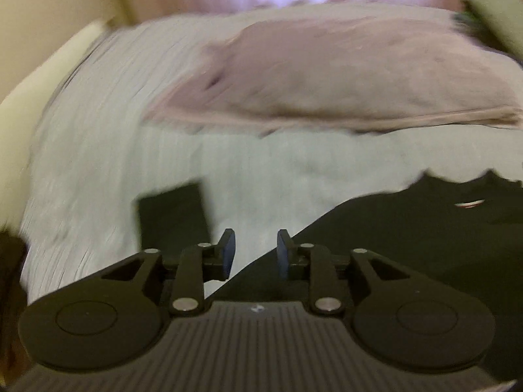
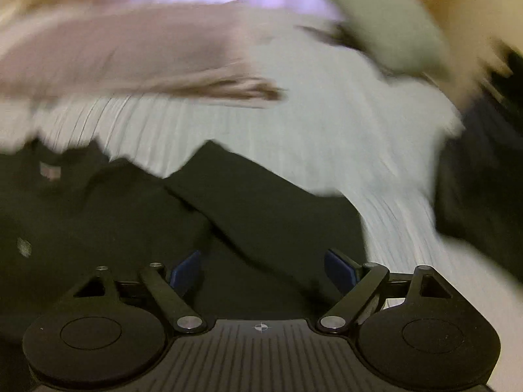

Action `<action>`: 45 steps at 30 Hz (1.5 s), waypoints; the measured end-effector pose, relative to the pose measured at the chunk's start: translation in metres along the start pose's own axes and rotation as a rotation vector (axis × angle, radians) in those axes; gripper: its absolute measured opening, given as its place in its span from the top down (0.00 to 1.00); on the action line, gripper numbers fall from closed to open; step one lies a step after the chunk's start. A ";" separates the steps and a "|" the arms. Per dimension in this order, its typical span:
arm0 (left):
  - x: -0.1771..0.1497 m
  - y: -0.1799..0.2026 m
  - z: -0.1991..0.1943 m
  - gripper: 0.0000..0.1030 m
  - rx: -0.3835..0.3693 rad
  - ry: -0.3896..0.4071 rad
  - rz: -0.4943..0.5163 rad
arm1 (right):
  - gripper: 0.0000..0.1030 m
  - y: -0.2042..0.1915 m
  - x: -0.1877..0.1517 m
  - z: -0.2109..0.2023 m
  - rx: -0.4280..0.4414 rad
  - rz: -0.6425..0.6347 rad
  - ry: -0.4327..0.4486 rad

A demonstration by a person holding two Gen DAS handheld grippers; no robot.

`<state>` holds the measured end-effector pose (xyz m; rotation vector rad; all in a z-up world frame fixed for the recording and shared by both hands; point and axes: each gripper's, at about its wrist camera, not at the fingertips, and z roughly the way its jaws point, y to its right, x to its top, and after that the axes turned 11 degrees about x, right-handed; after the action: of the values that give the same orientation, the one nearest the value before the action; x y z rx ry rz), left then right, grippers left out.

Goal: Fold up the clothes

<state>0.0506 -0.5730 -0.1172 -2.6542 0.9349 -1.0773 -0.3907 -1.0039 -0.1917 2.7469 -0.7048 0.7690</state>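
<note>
While both views are smeared by motion, the dark shirt (image 2: 137,222) lies spread on the pale bedsheet (image 1: 261,170), one sleeve (image 2: 261,196) angled toward two o'clock. My right gripper (image 2: 263,271) hangs over it, jaws wide, empty. My left gripper (image 1: 255,254) holds nothing, jaws parted, at the shirt's left edge. A pink blanket (image 1: 327,75) lies at twelve o'clock, well clear; a green pillow (image 2: 385,23) at one.

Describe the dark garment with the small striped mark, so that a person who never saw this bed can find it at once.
Start from the bed with its pale ribbed bedspread. A folded pinkish blanket lies at the far side; the dark garment lies spread at the near side, under both pairs of jaws. The small striped chest mark and its outstretched sleeve set it apart.
</note>
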 end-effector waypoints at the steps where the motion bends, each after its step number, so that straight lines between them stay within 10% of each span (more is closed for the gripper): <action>1: 0.005 0.012 -0.003 0.75 -0.023 0.018 0.020 | 0.18 -0.004 0.004 0.017 0.008 -0.060 -0.031; 3: 0.015 0.032 -0.005 0.73 -0.056 0.037 0.049 | 0.23 -0.003 0.005 0.048 0.033 -0.138 -0.082; 7: 0.022 0.063 -0.001 0.73 -0.086 0.034 0.102 | 1.00 0.022 0.007 0.050 0.074 -0.072 -0.016; 14: 0.040 0.093 0.015 0.73 -0.138 0.026 0.152 | 1.00 0.138 -0.063 -0.094 -0.390 0.523 0.245; 17: 0.050 0.101 0.027 0.67 -0.170 0.036 0.176 | 0.56 0.184 -0.113 -0.117 -0.568 0.848 0.139; 21: 0.056 0.111 0.057 0.56 -0.245 0.007 0.237 | 0.56 0.141 -0.096 -0.106 -0.434 0.736 0.146; 24: 0.056 0.118 0.084 0.54 -0.321 -0.036 0.291 | 0.56 0.091 -0.051 -0.078 -0.178 0.548 0.190; 29: 0.051 0.141 0.124 0.53 -0.445 -0.073 0.431 | 0.56 0.003 0.016 0.005 0.190 0.087 0.090; 34: 0.041 0.164 0.160 0.51 -0.418 -0.138 0.648 | 0.56 -0.080 0.080 0.088 0.525 -0.361 -0.020; 37: 0.038 0.164 0.160 0.77 -0.458 -0.165 0.659 | 0.65 -0.088 0.088 0.115 0.538 -0.374 -0.110; 38: 0.037 0.160 0.154 0.92 -0.457 -0.150 0.649 | 0.99 -0.081 0.093 0.117 0.537 -0.340 -0.131; 45: 0.076 0.093 0.102 0.96 -0.387 0.059 0.343 | 0.98 -0.055 0.161 0.064 0.427 -0.266 0.051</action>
<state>0.1143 -0.7030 -0.1791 -2.6010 1.6871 -0.9780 -0.2145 -1.0391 -0.1631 3.0892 -0.1663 1.0204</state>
